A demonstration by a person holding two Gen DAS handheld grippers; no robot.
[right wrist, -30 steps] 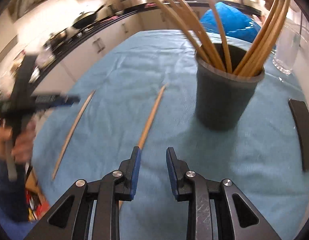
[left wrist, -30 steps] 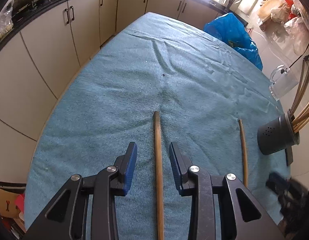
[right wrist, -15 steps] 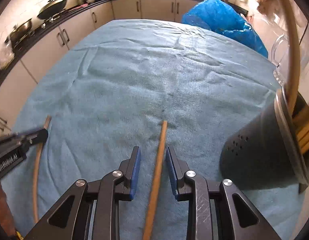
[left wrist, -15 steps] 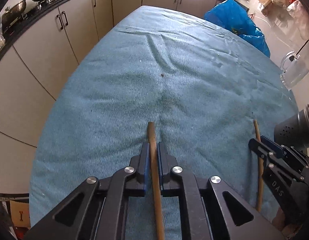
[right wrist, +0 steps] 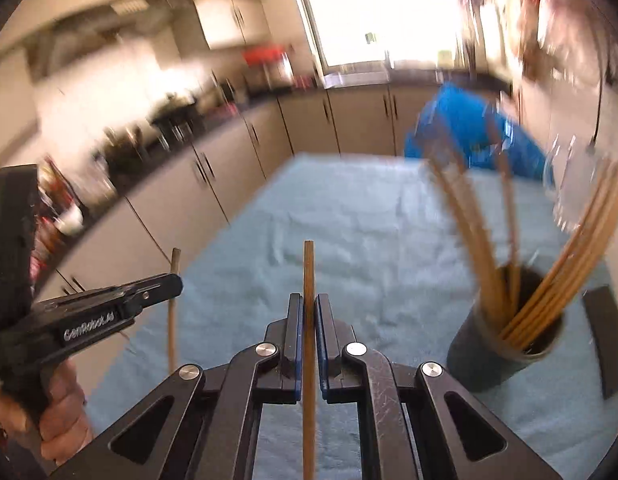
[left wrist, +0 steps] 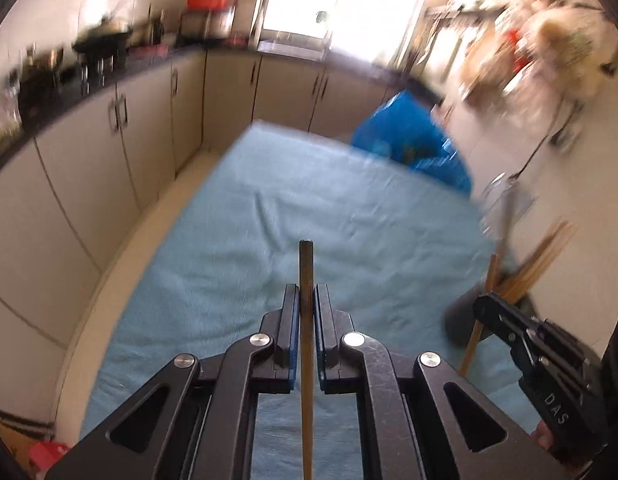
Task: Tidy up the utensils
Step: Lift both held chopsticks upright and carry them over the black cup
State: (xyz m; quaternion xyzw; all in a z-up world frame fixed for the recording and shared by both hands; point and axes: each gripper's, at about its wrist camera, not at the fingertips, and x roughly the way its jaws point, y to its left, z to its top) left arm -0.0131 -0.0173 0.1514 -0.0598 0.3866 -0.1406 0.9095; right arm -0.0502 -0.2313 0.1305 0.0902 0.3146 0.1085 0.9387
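Left claw (left wrist: 305, 300) and right claw (right wrist: 307, 308) are each clamped on a chopstick (left wrist: 307, 272), ready for the holder (right wrist: 505, 352) right of your right claw.

Matt wooden chopsticks (left wrist: 307, 280) (right wrist: 308, 280) sit pinched between blue rubbery pads (left wrist: 293, 320) on black matt plastic grippers with shiny metal rivets (left wrist: 354, 337). A ribbed, napped blue cloth (left wrist: 309, 208) covers the table. Near its right edge stands a dull grey holder (right wrist: 505, 356), probably plastic.
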